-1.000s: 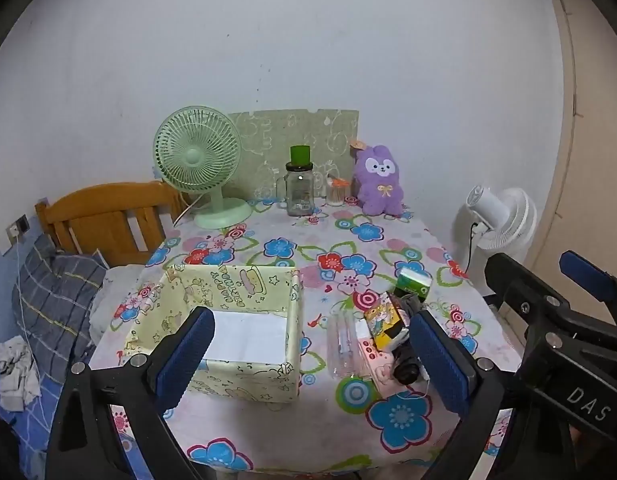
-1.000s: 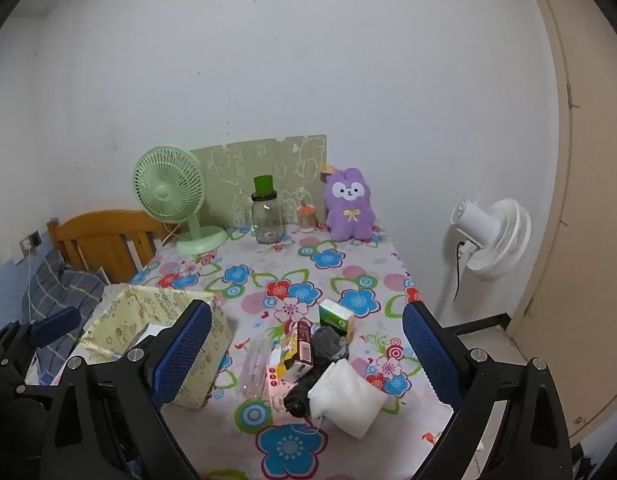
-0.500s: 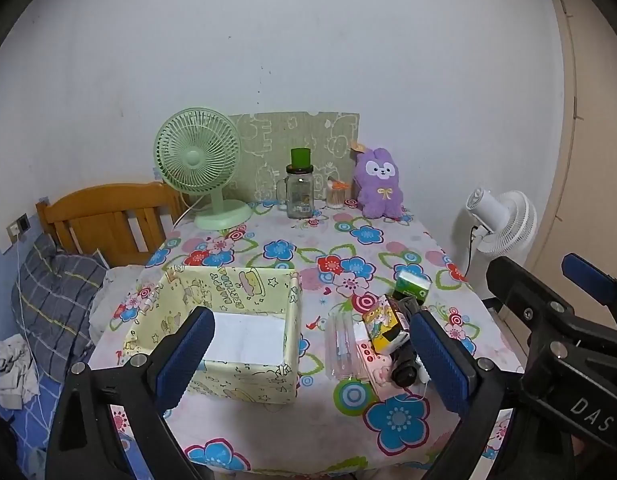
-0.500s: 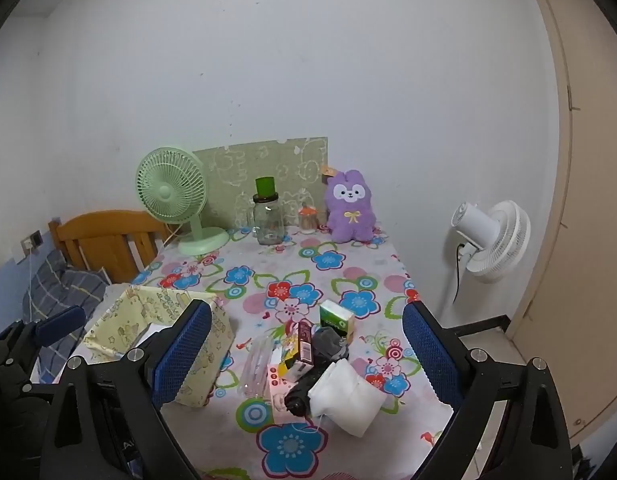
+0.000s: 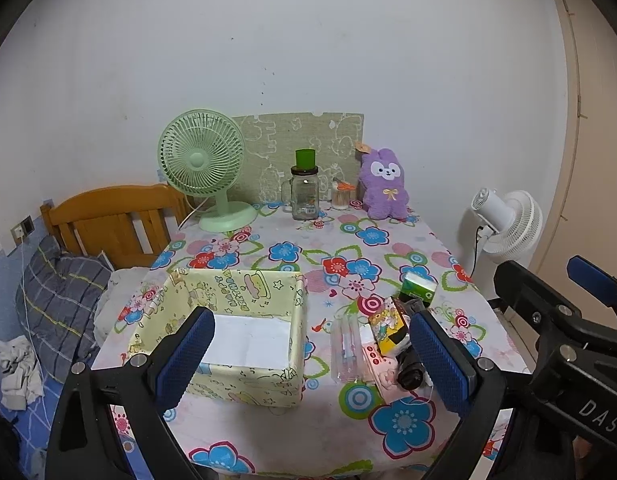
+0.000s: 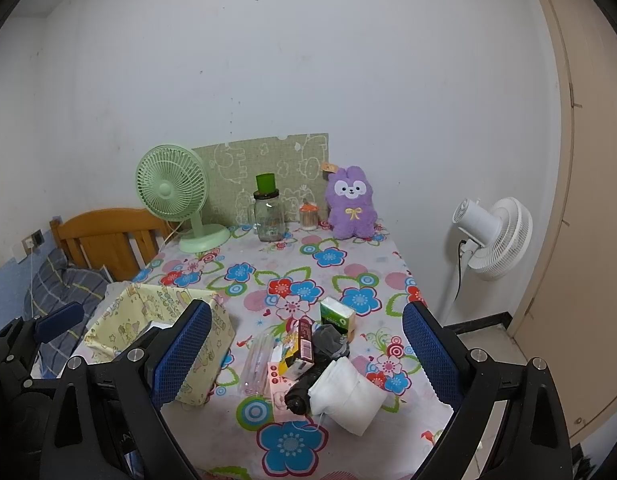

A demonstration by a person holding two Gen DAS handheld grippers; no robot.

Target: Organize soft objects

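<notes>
The left hand-held gripper (image 5: 308,354) hangs with its jaws spread wide and nothing between them, above the near edge of the counter (image 5: 392,432). Straight ahead of it and slightly left sits the yellow fabric storage box (image 5: 236,344), open-topped, its inner wall printed "HAPPY BIRTHDAY"; only a white sheet shows inside.

To the right of the box, just beside it, lies the clutter pile: a clear plastic sleeve (image 6: 257,364), a yellow cartoon-printed packet (image 5: 388,326), a green tissue pack (image 6: 337,316), a rolled black item (image 6: 304,390) and a folded white cloth (image 6: 346,394).

The right hand-held gripper (image 6: 306,356) is likewise wide open and empty, and the pile lies directly ahead between its fingers, the white cloth nearest, so this hand looks better placed for the first pick. The cloth's long axis runs diagonally, from near right to far left.

The right gripper body, seen from the left wrist view, reads "DAS". A purple plush rabbit (image 6: 350,208) stands against the far wall.
</notes>
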